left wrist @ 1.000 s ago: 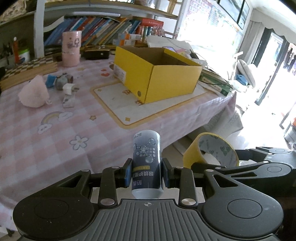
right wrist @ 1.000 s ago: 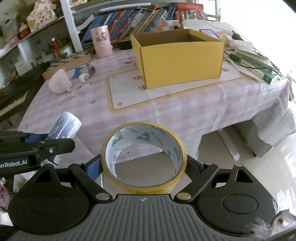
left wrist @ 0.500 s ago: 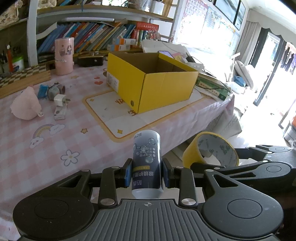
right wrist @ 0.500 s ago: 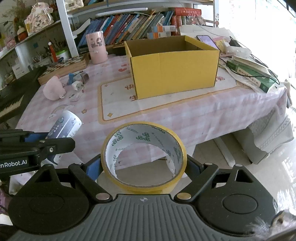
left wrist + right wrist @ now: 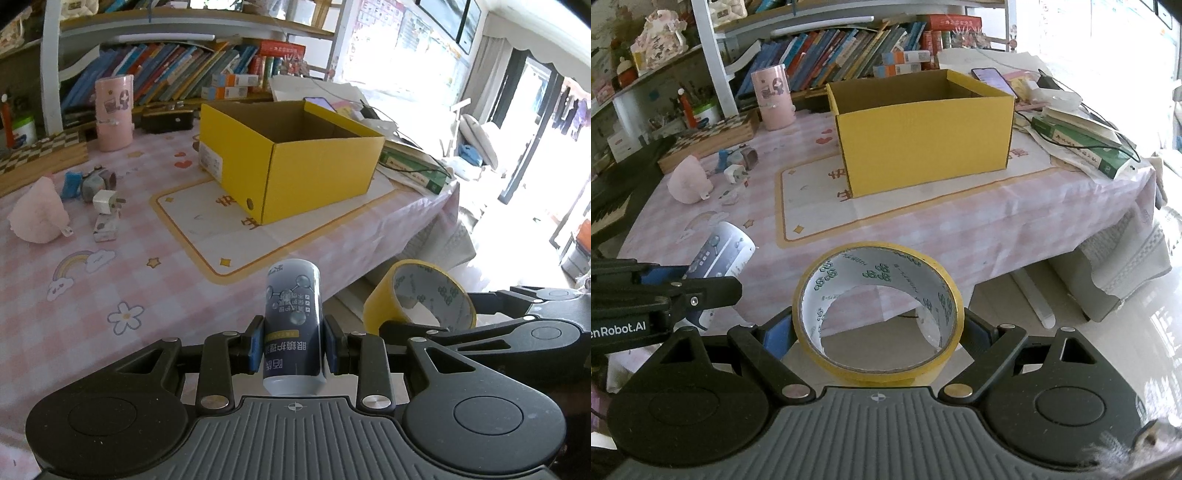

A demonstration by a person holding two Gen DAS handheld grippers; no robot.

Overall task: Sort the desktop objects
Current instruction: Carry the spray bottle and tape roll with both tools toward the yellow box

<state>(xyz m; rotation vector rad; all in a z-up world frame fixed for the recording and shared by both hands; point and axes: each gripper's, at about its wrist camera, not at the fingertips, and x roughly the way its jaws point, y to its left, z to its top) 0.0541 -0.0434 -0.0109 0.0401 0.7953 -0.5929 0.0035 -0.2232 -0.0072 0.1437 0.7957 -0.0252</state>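
Note:
My left gripper [image 5: 293, 349] is shut on a dark blue bottle [image 5: 293, 325] with white print, held off the table's front edge. It also shows in the right wrist view [image 5: 718, 264]. My right gripper [image 5: 877, 328] is shut on a yellow tape roll [image 5: 877, 310], which also shows in the left wrist view [image 5: 417, 299]. An open yellow cardboard box [image 5: 291, 166] stands on a mat on the pink checked table [image 5: 92, 288]; in the right wrist view the box [image 5: 923, 136] is straight ahead.
At the table's left lie a pink pouch [image 5: 37, 214], a white plug [image 5: 105, 201], a grey item [image 5: 94, 182] and a small packet [image 5: 105, 229]. A pink cylinder [image 5: 112, 112] stands at the back. Books [image 5: 1082, 146] and cables lie right of the box.
Both grippers have risen and pulled back a little from the table with their loads still held. The box looks further ahead and its inside shows more.

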